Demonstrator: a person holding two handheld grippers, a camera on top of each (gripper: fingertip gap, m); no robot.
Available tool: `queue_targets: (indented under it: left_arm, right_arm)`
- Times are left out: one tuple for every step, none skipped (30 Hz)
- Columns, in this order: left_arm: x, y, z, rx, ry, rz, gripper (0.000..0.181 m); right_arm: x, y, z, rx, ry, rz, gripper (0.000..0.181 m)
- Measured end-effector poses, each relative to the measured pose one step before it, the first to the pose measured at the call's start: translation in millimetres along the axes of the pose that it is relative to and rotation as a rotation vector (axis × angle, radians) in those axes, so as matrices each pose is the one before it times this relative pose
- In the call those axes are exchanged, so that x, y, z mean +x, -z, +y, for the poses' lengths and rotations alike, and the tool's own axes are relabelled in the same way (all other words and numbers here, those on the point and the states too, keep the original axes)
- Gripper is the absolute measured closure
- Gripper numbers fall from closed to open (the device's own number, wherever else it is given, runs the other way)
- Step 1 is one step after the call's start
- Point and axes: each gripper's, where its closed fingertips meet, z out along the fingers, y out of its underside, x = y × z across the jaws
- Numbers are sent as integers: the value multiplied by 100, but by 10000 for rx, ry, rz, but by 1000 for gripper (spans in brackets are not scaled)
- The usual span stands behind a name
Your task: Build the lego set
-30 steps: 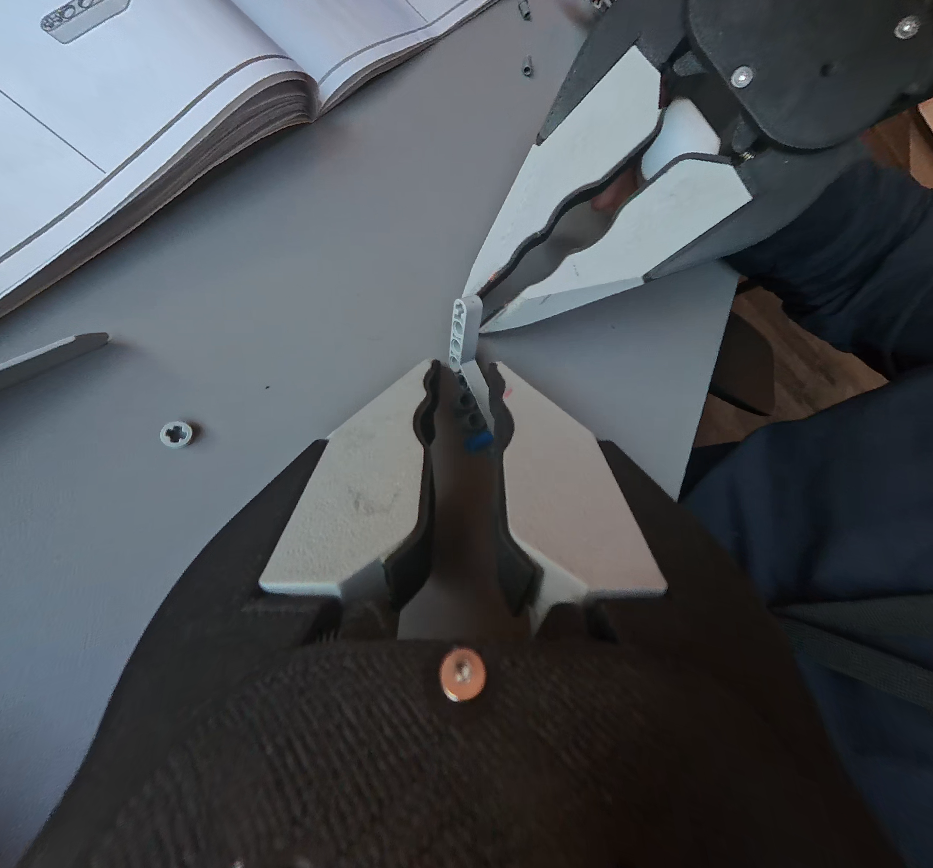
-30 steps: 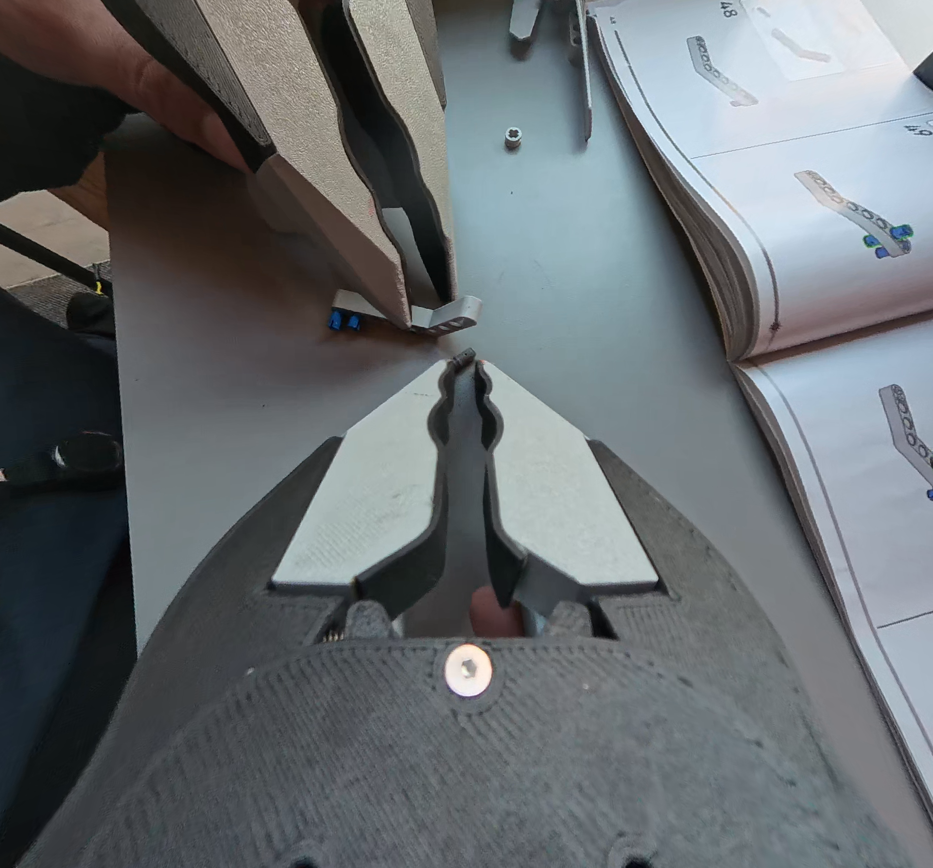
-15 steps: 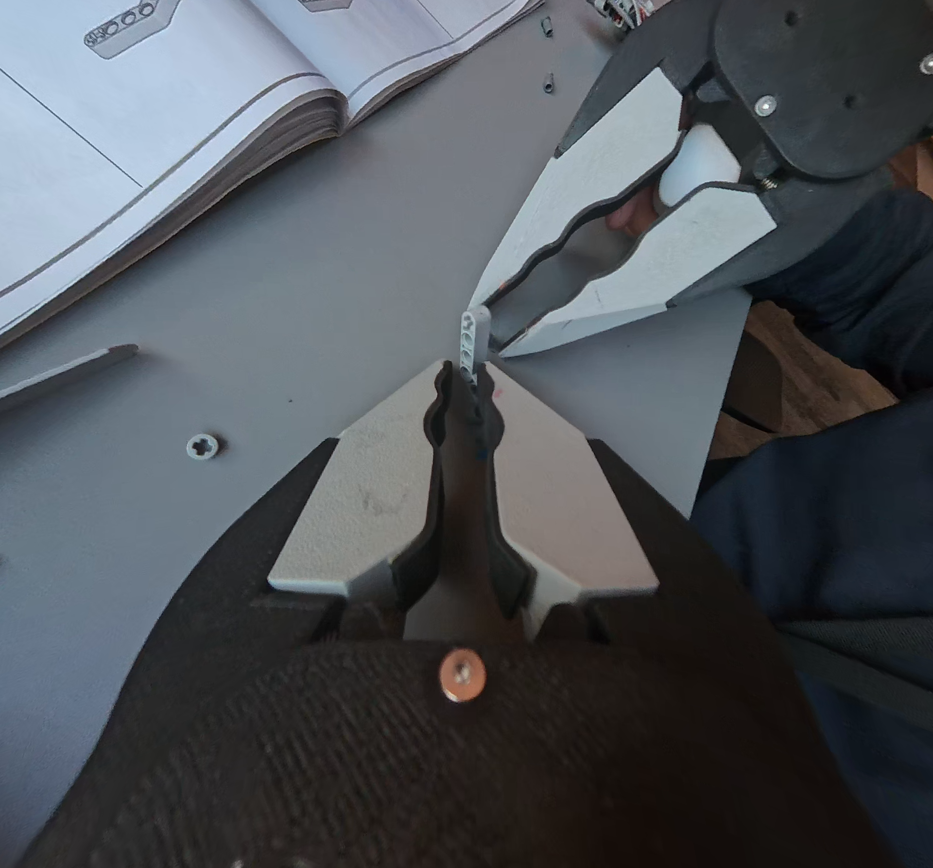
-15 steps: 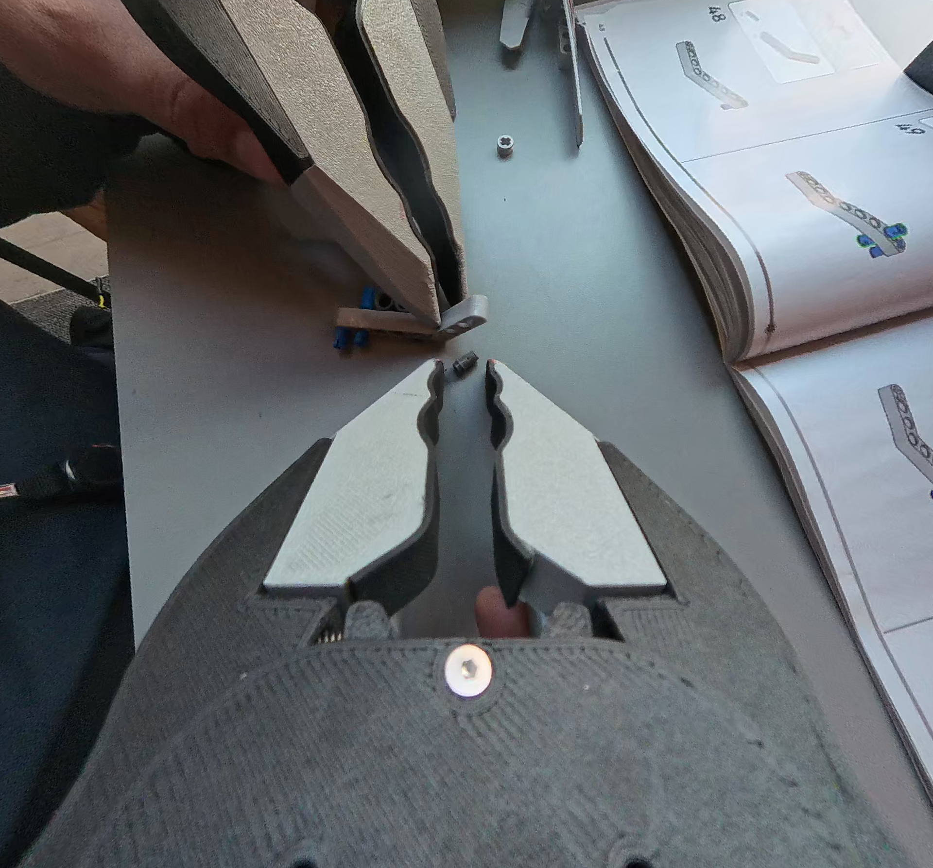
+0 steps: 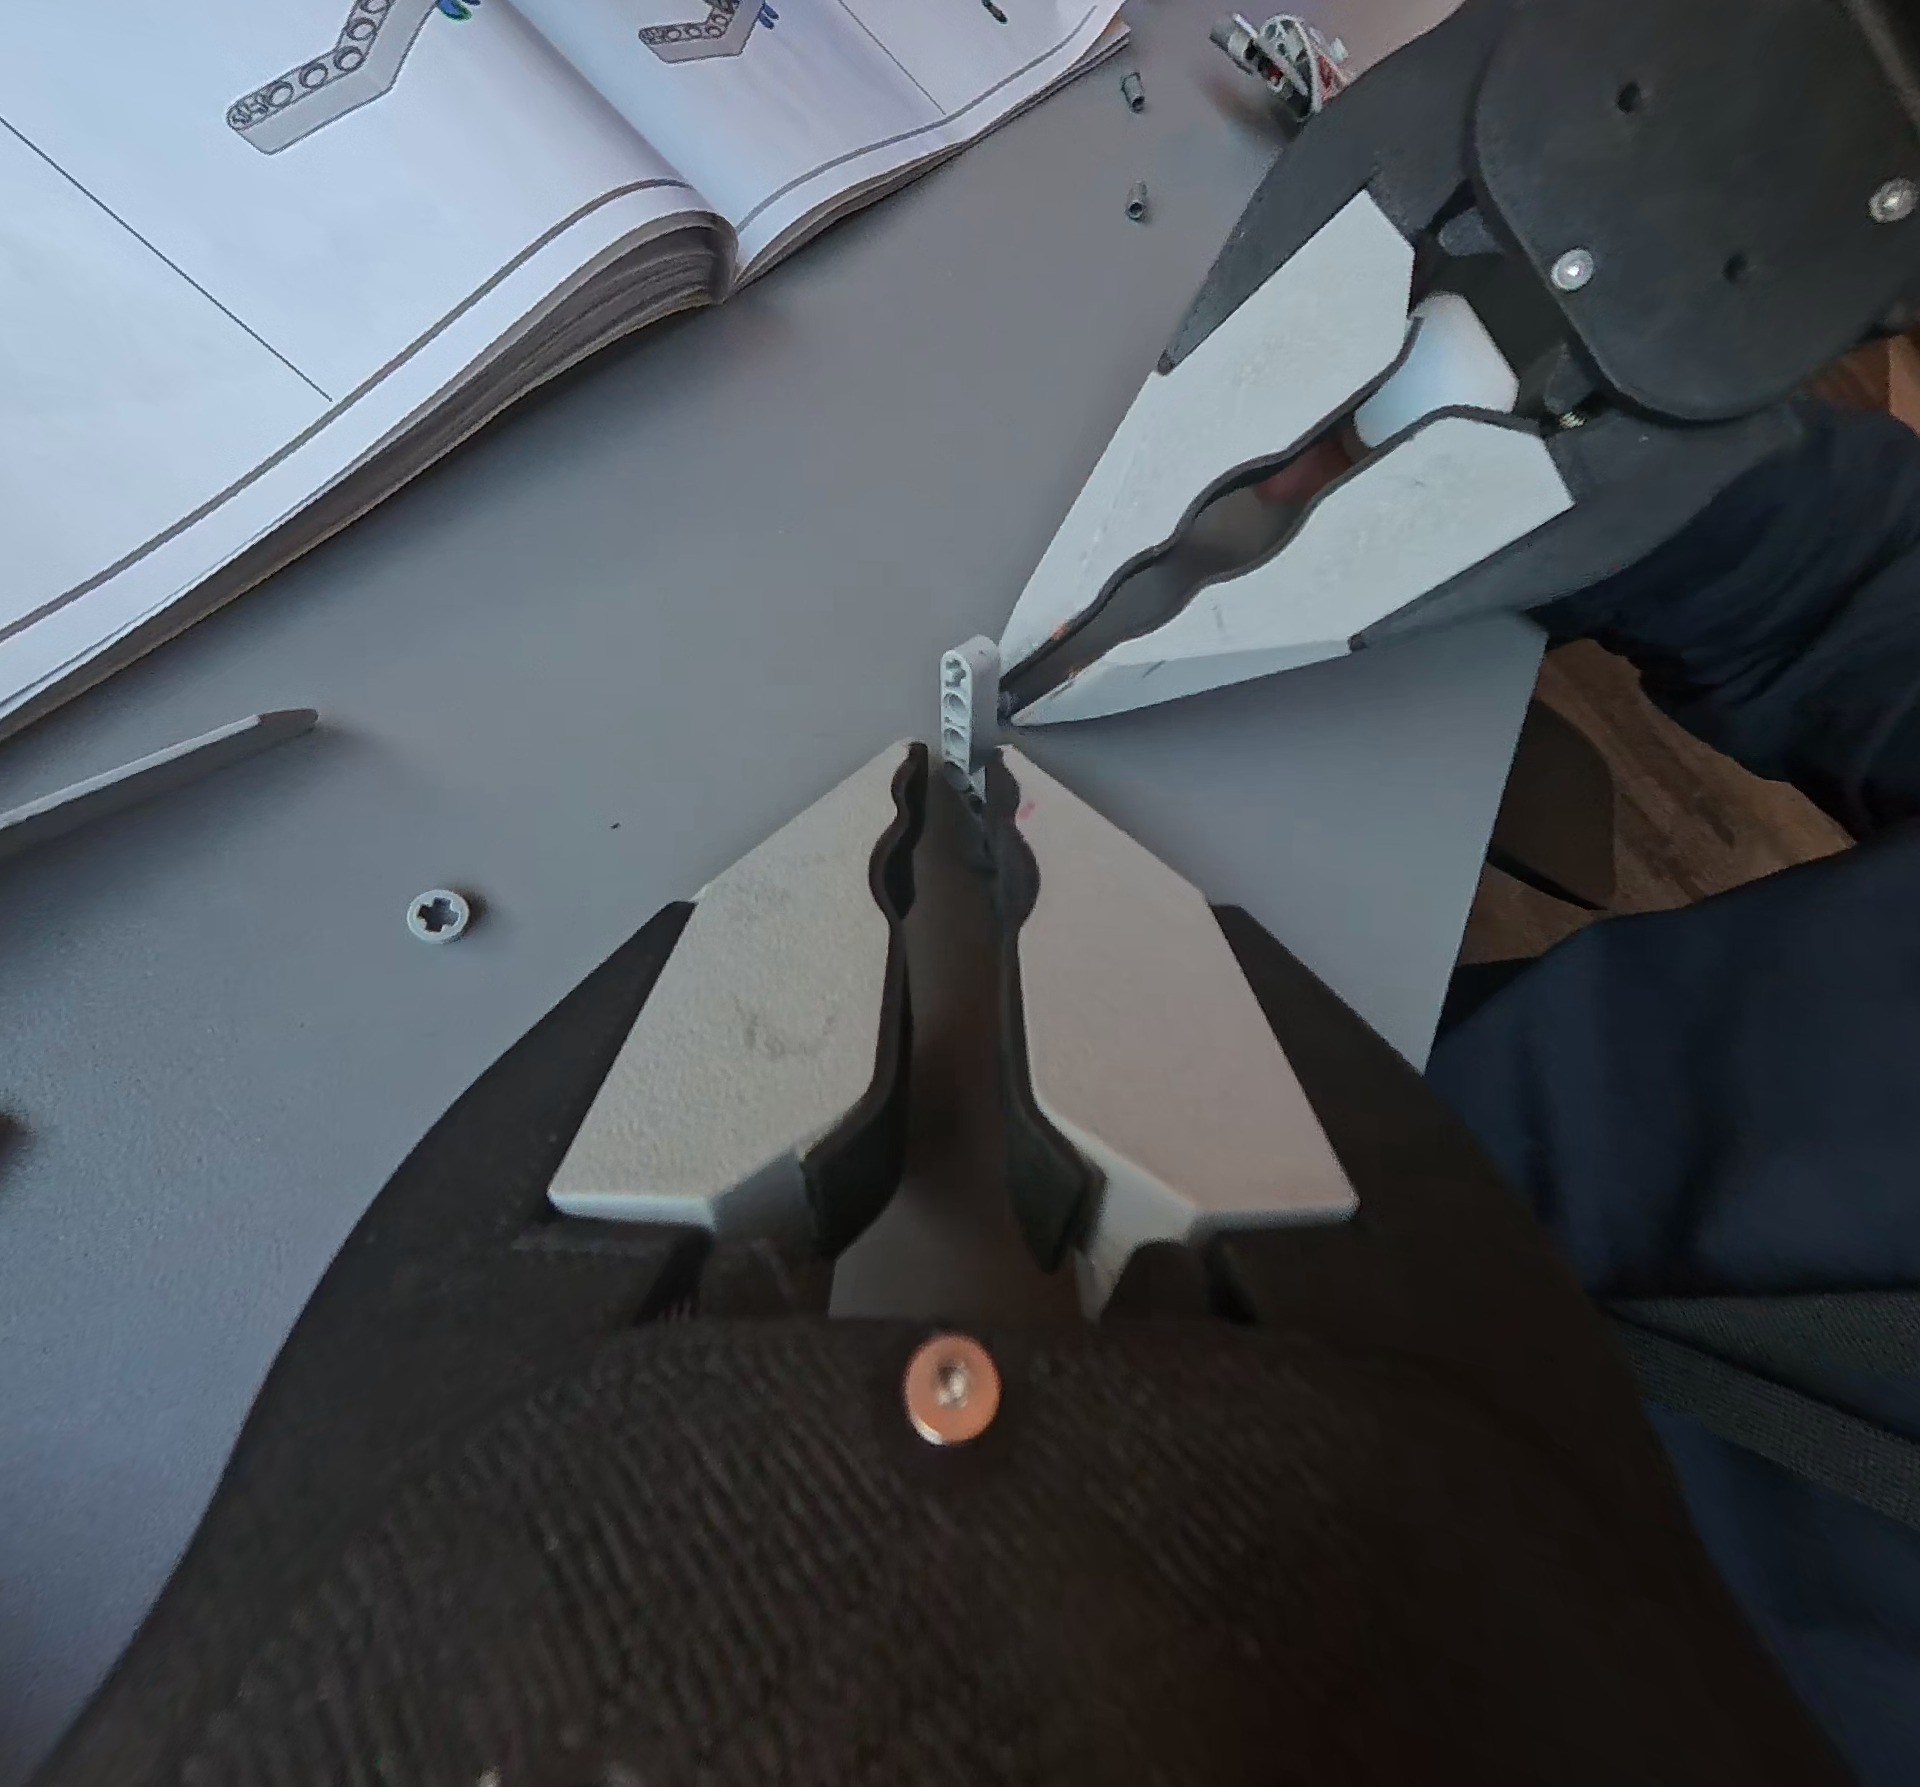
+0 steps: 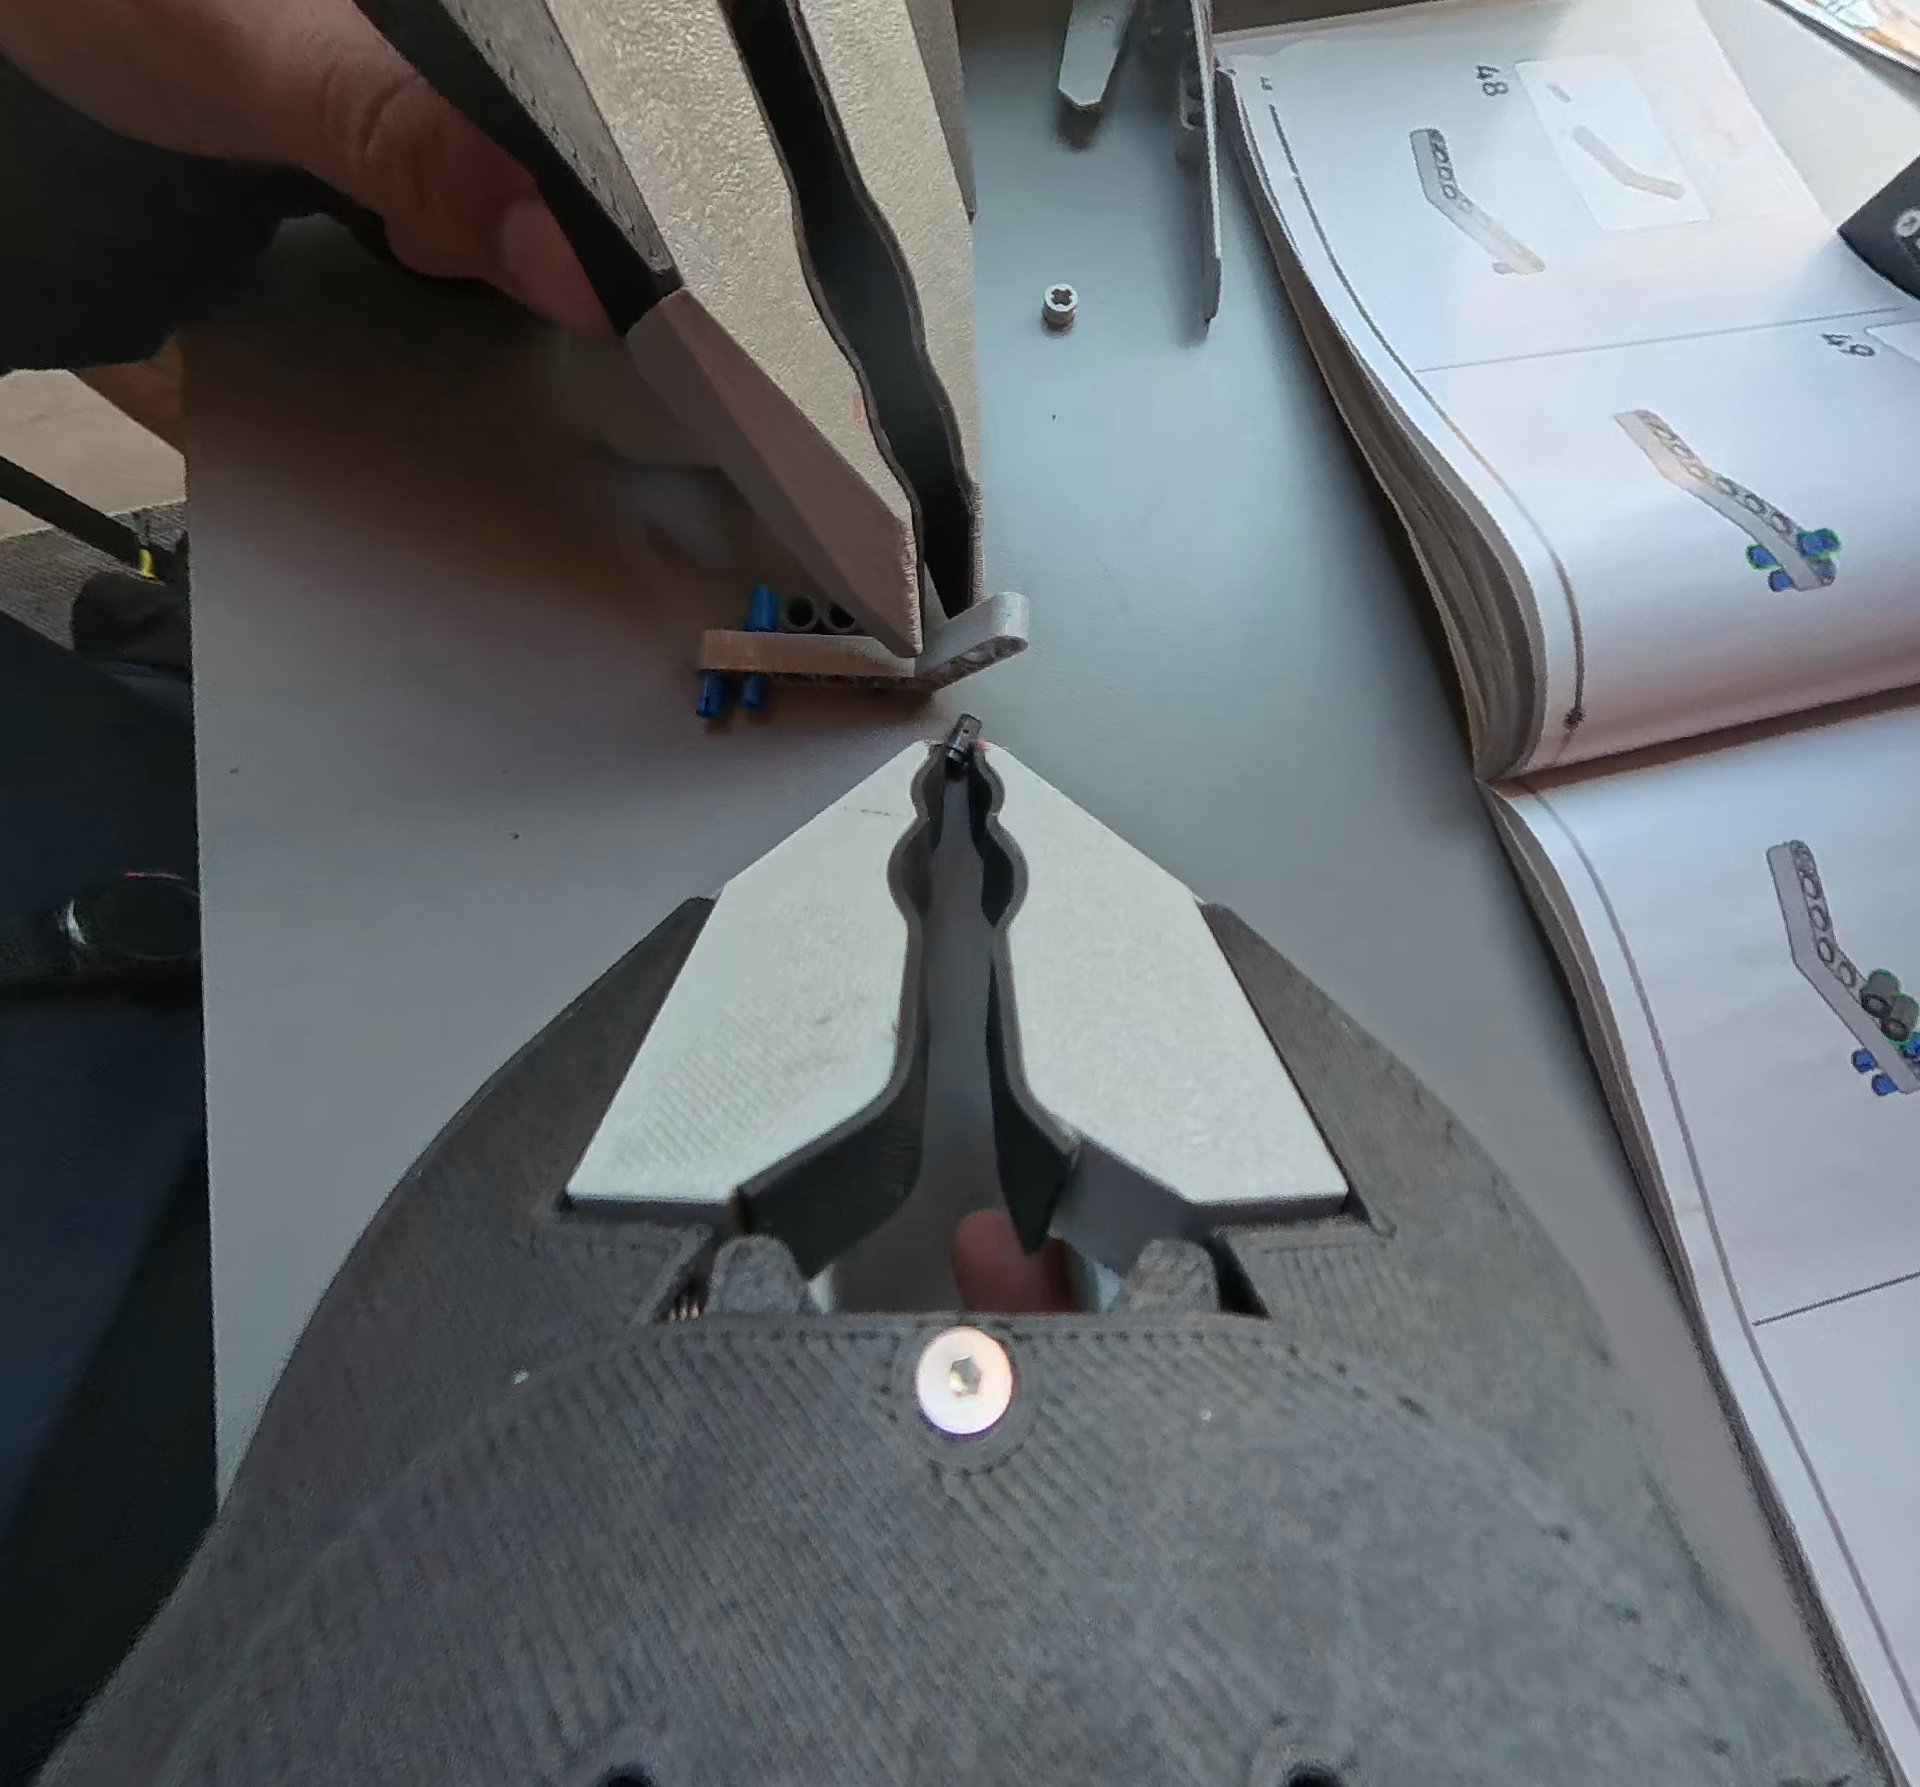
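Left hand-held gripper [image 5: 961,761] clamping half-hidden grey beam [image 5: 966,698], right hand-held gripper [image 6: 961,750] pinching black pin [image 6: 964,731]

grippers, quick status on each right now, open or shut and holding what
Left gripper: shut on the grey bent beam, which carries blue pins.
Right gripper: shut on a small black pin, tip just short of the beam.

Soft daylight, mild shadows, sharp centre, wide-angle bending at the edges, dark foreground.
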Motion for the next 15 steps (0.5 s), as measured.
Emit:
queue_targets:
  left_arm:
    - [80, 61, -40, 45, 7, 69, 174]
    - [115, 83, -2, 37, 14, 91, 172]
    - [85, 80, 23, 34, 25, 67, 171]
    - [42, 49, 48, -5, 12, 37, 171]
    - [-9, -23, 134, -82, 1, 9, 171]
    - [-37, -108, 207, -163, -8, -1, 172]
    - [-15, -121, 146, -151, -41, 6, 176]
    - [64, -67, 7, -42, -65, 41, 175]
    - [14, -35, -22, -21, -38, 21, 175]
    - [30, -18, -4, -19, -5, 42, 175]
    - [41, -6, 10, -14, 10, 51, 176]
    - [61, -17, 22, -23, 1, 53, 176]
    - [27, -11, 20, -15, -2, 33, 176]
    - [33, -3, 8, -12, -5, 23, 176]
    - [44, -8, 19, -20, -12, 41, 176]
  right_arm:
    - [-41, -45, -40, -6, 143, 63, 181]
    - [-64, -39, -37, -7, 131, 39, 181]
    - [-149, -39, -30, -2, 124, -23, 181]
    - [-127, -22, -31, 1, 109, -19, 181]
    - [-47, -18, -12, 0, 83, 18, 181]
    - [-61, -12, -19, 2, 72, -17, 180]
    - [-100, -13, -20, 2, 91, -54, 180]
    - [-36, -11, -6, 3, 110, -22, 180]
    - [-1, -8, -17, 4, 84, 0, 180]
    - [3, -29, -17, 2, 56, -10, 180]
    - [38, -30, -29, 3, 45, -6, 180]
    - [53, -37, -15, -4, 44, -3, 180]
    - [0, -27, -26, -1, 94, -35, 180]
    - [-11, -20, -30, 1, 160, -29, 180]
    - [-7, -9, -11, 0, 165, -7, 180]
